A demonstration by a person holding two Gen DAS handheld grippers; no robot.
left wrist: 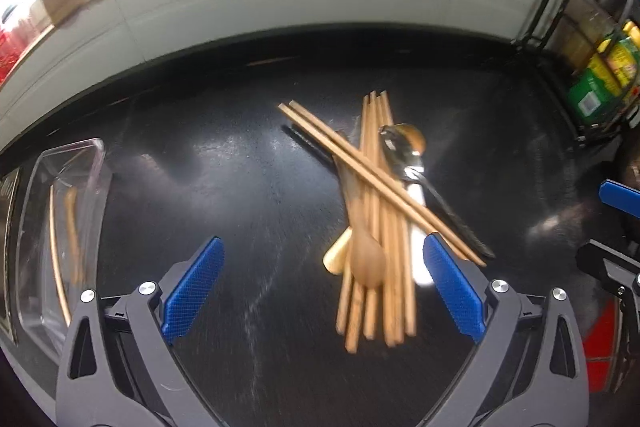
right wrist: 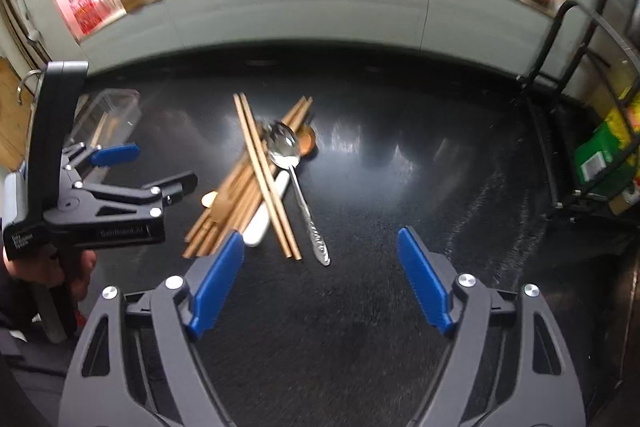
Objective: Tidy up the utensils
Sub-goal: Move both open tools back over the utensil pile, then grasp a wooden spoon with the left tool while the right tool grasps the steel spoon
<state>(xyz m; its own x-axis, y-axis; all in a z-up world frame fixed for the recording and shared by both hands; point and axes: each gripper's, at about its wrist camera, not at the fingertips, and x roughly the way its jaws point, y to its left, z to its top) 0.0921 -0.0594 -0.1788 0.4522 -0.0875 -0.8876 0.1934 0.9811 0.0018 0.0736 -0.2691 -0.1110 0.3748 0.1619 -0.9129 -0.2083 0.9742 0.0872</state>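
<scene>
A pile of utensils lies on the black counter: several wooden chopsticks [left wrist: 380, 227], a crossing pair of chopsticks [left wrist: 360, 163], a wooden spoon [left wrist: 366, 261], a metal spoon [left wrist: 404, 151] and a white utensil [left wrist: 418, 195]. The pile also shows in the right wrist view, with the chopsticks [right wrist: 240, 195] and the metal spoon [right wrist: 285, 147]. My left gripper [left wrist: 324, 259] is open, just in front of the pile, holding nothing. My right gripper [right wrist: 320, 247] is open and empty, to the right of the pile. A clear plastic container [left wrist: 64, 227] at the left holds a chopstick and a wooden utensil.
A black wire rack [right wrist: 576, 131] with green and yellow packages stands at the right. A grey backsplash ledge [right wrist: 320, 3] with wooden jars and a bowl runs along the back. The left gripper's body [right wrist: 100, 203] shows in the right wrist view.
</scene>
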